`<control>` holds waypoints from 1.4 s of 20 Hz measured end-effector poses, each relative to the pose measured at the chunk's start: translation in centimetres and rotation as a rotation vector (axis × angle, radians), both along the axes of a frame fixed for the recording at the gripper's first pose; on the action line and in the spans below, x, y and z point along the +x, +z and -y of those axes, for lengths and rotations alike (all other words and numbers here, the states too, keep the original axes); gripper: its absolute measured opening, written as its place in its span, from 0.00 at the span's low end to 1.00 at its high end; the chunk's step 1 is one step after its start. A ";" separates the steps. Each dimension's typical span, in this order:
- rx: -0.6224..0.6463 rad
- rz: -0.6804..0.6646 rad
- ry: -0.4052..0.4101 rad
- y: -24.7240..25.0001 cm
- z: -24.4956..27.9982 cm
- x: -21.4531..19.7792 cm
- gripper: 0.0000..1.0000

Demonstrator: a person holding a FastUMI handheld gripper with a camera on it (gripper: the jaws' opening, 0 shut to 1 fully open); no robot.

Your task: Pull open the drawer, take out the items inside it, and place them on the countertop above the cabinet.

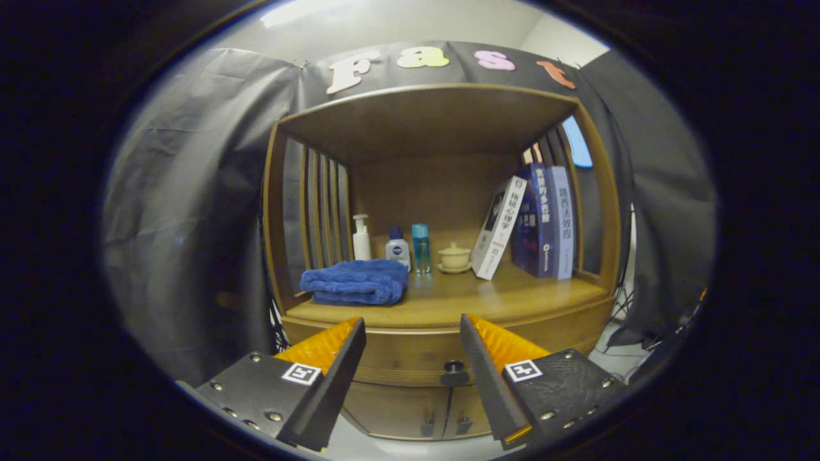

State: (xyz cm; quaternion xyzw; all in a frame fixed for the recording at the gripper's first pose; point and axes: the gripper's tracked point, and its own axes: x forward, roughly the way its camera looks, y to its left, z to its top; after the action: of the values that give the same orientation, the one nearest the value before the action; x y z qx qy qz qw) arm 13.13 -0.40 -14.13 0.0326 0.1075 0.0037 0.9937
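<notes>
A wooden cabinet stands ahead of me, its drawer (416, 358) closed under the countertop (487, 298). The drawer's dark round knob (453, 367) sits low between my fingers, closer to the right one, still some way beyond them. My gripper (413, 330) is open and holds nothing. The drawer's contents are hidden behind its front.
On the countertop lie a folded blue towel (355, 282), a white pump bottle (361, 238), two small bottles (410, 248), a lidded cup on a saucer (454, 257) and several books (535, 221). Two small doors (419, 413) sit below the drawer. A shelf roof (423, 118) hangs over the countertop.
</notes>
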 end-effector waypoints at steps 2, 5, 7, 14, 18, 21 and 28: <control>0.012 -0.036 -0.020 -2.2 0.4 1.2 0.84; 0.007 -0.103 -0.049 -5.5 1.5 2.3 0.81; -0.020 -0.146 -0.076 -7.3 2.9 2.6 0.79; -0.046 -0.277 -0.130 -12.6 5.9 3.9 0.65; -0.096 -0.344 -0.124 -14.9 6.1 4.2 0.53; -0.125 -0.315 -0.135 -15.1 6.2 4.2 0.47; -0.035 -0.263 -0.104 -14.1 6.0 4.2 0.47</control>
State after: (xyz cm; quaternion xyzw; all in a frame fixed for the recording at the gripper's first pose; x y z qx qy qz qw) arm 17.29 -6.42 -28.26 0.0212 0.2348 -0.0540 0.9703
